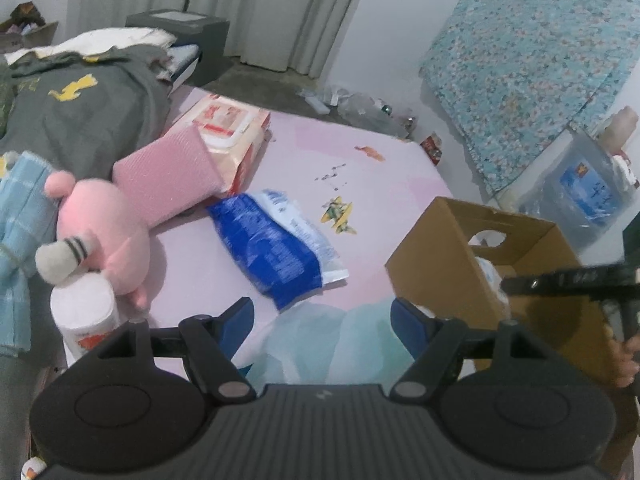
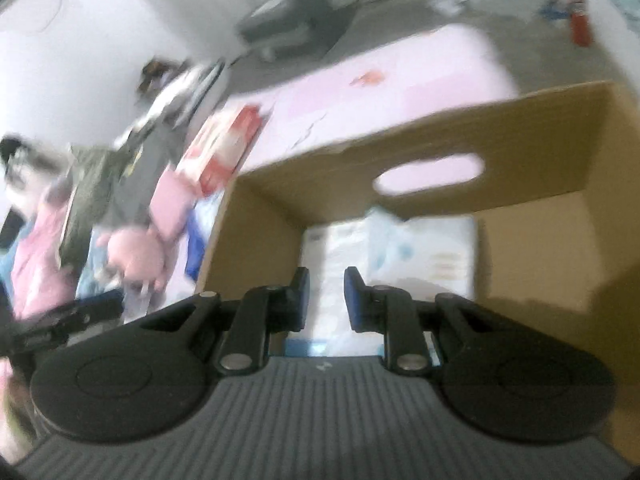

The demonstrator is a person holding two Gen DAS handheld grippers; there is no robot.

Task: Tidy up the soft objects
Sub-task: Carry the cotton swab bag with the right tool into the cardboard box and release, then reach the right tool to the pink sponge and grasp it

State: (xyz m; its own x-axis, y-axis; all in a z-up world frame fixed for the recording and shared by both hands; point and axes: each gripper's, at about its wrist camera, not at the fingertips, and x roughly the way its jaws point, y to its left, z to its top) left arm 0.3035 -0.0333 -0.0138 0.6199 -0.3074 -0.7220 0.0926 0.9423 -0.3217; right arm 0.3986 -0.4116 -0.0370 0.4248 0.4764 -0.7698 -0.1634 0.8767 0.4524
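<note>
Left gripper [image 1: 322, 322]: the blue-padded fingers are spread wide, one on each side of a pale teal translucent bag [image 1: 320, 344]. Whether the pads press on the bag cannot be told.
Right gripper [image 2: 327, 298]: it is held over the open cardboard box [image 2: 256, 248]. The fingers are set a narrow gap apart, and nothing is seen gripped between them. The view is motion-blurred.
Cardboard box: it stands on the pink sheet [image 1: 312, 152] at the right of the left gripper. A handle cutout [image 2: 428, 174] is seen in its far wall.
Box contents: a white soft pack with pale blue print [image 2: 420, 248] lies flat on the box floor, directly beneath the right gripper's fingers.
Blue-and-white soft pack [image 1: 276, 248]: it lies on the sheet ahead of the left gripper, between the plush and the box, apart from both.
Pink plush toy [image 1: 104, 232]: it lies at the left, with a grey striped limb [image 1: 64, 258] pointing outward. It touches a pink ribbed pad [image 1: 168, 176].
Wet-wipes pack [image 1: 230, 136]: it lies behind the pink pad, partly covered by it.
White cylindrical container [image 1: 86, 320]: it stands just in front of the plush, close beside the left finger linkage.
Grey garment [image 1: 80, 112]: it is heaped at the far left, with a light blue checked cloth [image 1: 22, 216] beside it.
Surroundings: a floral patterned cloth [image 1: 528, 68] hangs at the right wall; a large water bottle [image 1: 584, 192] stands behind the box.
</note>
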